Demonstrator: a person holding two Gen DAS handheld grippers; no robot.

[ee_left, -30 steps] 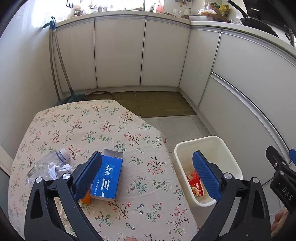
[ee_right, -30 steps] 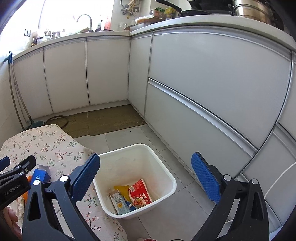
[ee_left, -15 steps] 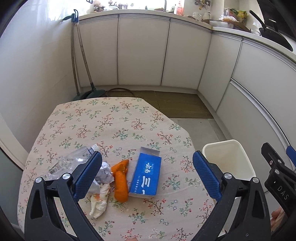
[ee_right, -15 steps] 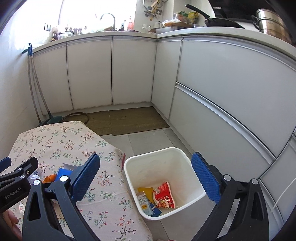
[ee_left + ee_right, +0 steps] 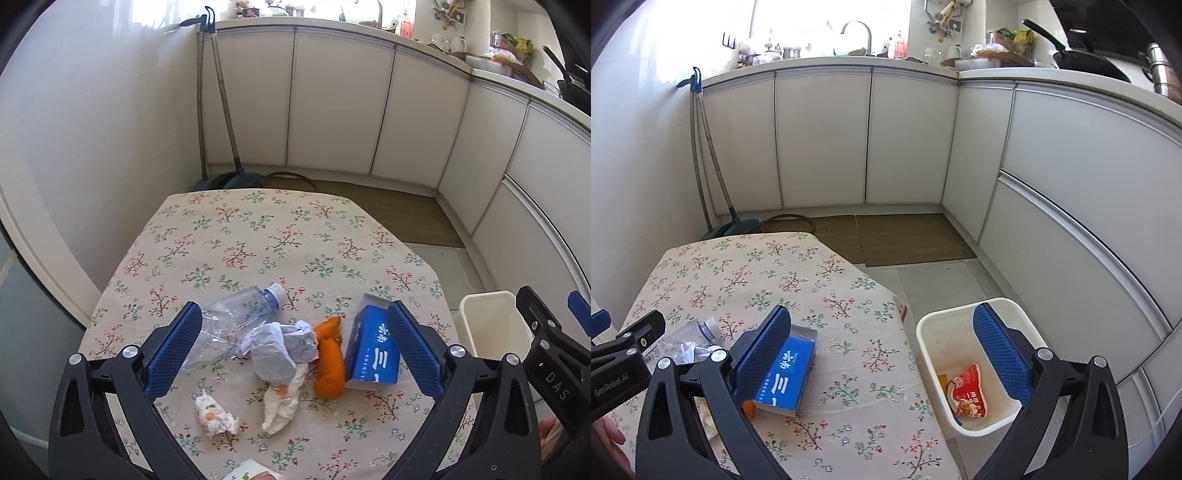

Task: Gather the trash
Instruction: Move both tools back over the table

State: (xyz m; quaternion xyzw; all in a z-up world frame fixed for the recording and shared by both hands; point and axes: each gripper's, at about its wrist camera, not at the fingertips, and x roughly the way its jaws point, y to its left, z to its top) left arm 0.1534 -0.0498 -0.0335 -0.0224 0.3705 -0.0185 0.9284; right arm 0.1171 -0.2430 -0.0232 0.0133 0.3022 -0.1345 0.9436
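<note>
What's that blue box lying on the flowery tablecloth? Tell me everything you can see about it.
The blue rectangular cardboard box lies flat on the floral tablecloth, near the edge beside the white plastic bin. Its top face carries white printed characters, its sides look white, and the far end flap stands open. An orange peel-like scrap lies against its left long side. Neither gripper touches it.

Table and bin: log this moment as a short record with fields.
table: flowered cloth, trash near the front edge
bottle: clear, crushed, lying down
crumpled paper: beside the bottle
orange peel: left of the blue box
tissues: two wads nearest the camera
bin: on the floor by the table, holds a red wrapper
left gripper: open, empty
right gripper: open, empty
</note>
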